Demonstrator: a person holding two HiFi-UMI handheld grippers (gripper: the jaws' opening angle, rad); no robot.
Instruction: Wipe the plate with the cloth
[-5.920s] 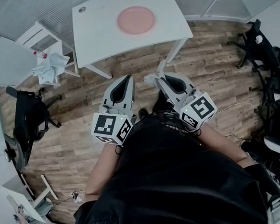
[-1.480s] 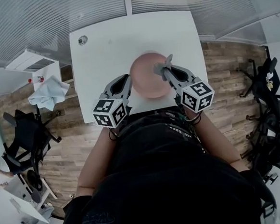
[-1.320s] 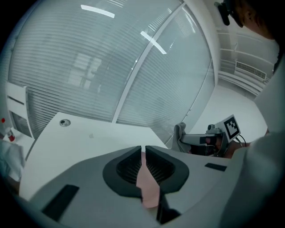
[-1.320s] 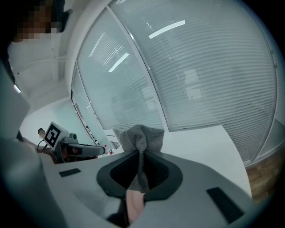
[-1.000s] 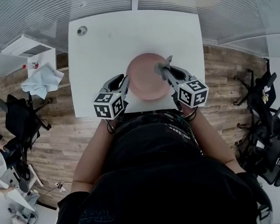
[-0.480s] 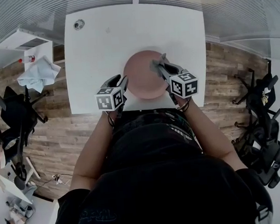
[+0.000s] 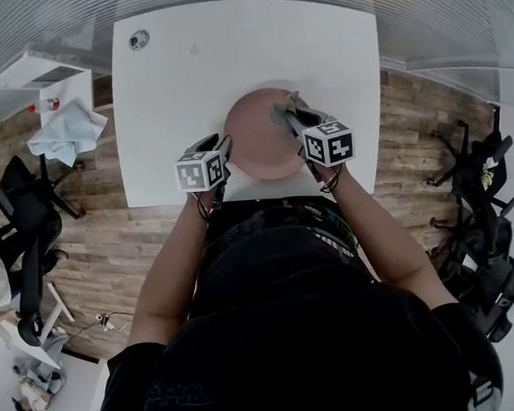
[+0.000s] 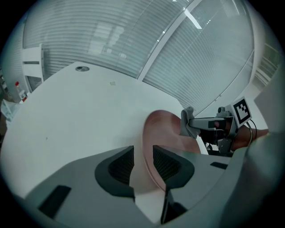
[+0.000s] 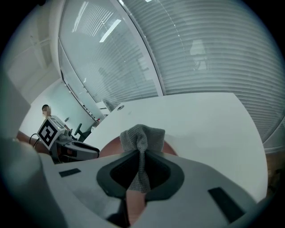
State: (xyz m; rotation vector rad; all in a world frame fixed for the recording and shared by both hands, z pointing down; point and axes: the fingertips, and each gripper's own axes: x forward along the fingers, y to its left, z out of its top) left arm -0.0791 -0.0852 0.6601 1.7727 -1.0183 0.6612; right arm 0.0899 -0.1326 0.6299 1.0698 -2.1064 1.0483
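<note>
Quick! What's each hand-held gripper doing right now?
Left hand-held gripper: open, jaws just been opening, round pink plate rim between them, not gripped.
Right hand-held gripper: closed on the small grey knitted cloth.

1. Your plate [image 7: 257,147] is round and pink, lying flat near the table's [image 7: 227,52] front edge.
2. Your cloth [image 9: 142,133] is grey, knitted and bunched, pinched in your right gripper [image 9: 140,153] over the plate's right side.

Over pink plate [image 7: 258,154] on white table [image 7: 228,61].
Flanked at 9 o'clock by left gripper [image 7: 220,146], at 1 o'clock by right gripper [image 7: 285,112] holding cloth [image 7: 281,110].
</note>
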